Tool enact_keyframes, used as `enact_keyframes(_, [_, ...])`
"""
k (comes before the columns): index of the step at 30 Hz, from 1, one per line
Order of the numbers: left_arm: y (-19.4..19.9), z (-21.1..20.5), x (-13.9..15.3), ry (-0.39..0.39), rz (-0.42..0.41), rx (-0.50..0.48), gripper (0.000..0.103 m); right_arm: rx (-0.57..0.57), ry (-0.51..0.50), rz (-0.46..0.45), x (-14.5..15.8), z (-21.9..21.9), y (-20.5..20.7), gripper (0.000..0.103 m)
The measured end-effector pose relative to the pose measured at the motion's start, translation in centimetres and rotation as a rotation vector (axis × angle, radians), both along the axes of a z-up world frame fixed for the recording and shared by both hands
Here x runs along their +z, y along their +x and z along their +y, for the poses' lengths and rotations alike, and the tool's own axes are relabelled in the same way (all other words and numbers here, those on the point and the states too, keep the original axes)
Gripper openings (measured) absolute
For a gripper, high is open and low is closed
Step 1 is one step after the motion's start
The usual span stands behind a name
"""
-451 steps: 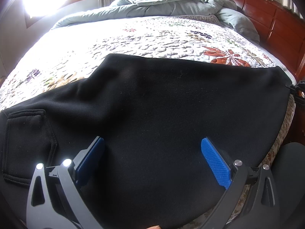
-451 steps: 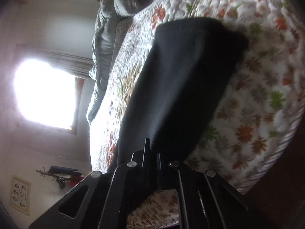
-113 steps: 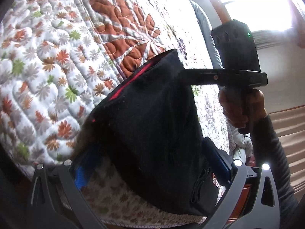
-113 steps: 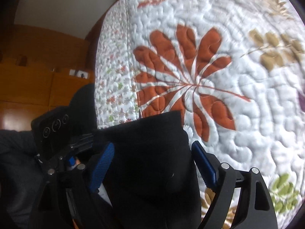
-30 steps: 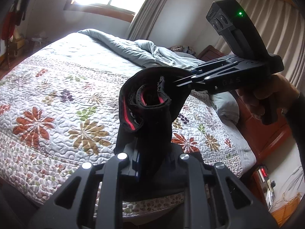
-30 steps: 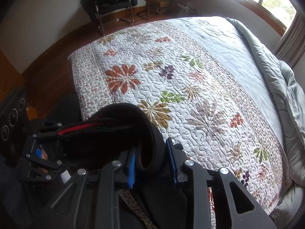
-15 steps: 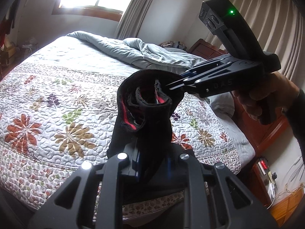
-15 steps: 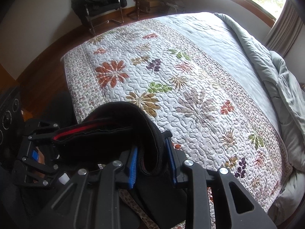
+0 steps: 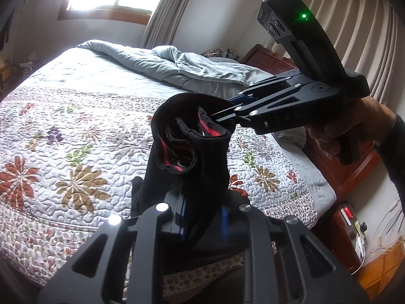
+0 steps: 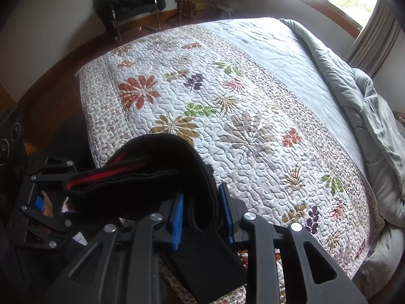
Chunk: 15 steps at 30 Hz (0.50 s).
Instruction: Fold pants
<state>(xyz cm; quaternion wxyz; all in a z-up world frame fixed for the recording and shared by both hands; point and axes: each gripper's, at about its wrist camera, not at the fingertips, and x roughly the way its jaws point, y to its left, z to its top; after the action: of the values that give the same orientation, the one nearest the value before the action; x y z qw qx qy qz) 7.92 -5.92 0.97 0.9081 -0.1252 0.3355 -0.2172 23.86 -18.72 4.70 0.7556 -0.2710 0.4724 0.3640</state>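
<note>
The black pants (image 9: pixel 192 162) with a red inner waistband hang bunched in the air above the near edge of the bed. My left gripper (image 9: pixel 202 217) is shut on one end of the bundle. My right gripper (image 9: pixel 225 116) is shut on the other end at the upper right, held by a hand. In the right wrist view the right gripper (image 10: pixel 202 217) clamps a fold of the pants (image 10: pixel 157 172) between its blue pads, and the left gripper (image 10: pixel 48 190) holds the far end at lower left.
The bed's floral quilt (image 9: pixel 76 152) lies below the pants. A rumpled grey duvet (image 9: pixel 192 68) lies at the far side. A wooden headboard (image 9: pixel 273 58) and nightstand (image 9: pixel 349 223) stand at the right. A black chair (image 10: pixel 131 5) stands by the wall.
Both grippers have lifted the bundled pants a little higher and farther over the bed. The grips are unchanged.
</note>
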Motion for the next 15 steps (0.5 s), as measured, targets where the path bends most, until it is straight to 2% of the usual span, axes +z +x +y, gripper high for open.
enact_keyframes(15, [1.0,-4.4,-1.4,0.037,0.020,-0.049,0.018,-0.019,0.013,-0.007,-2.4,-4.8,0.5,0.025])
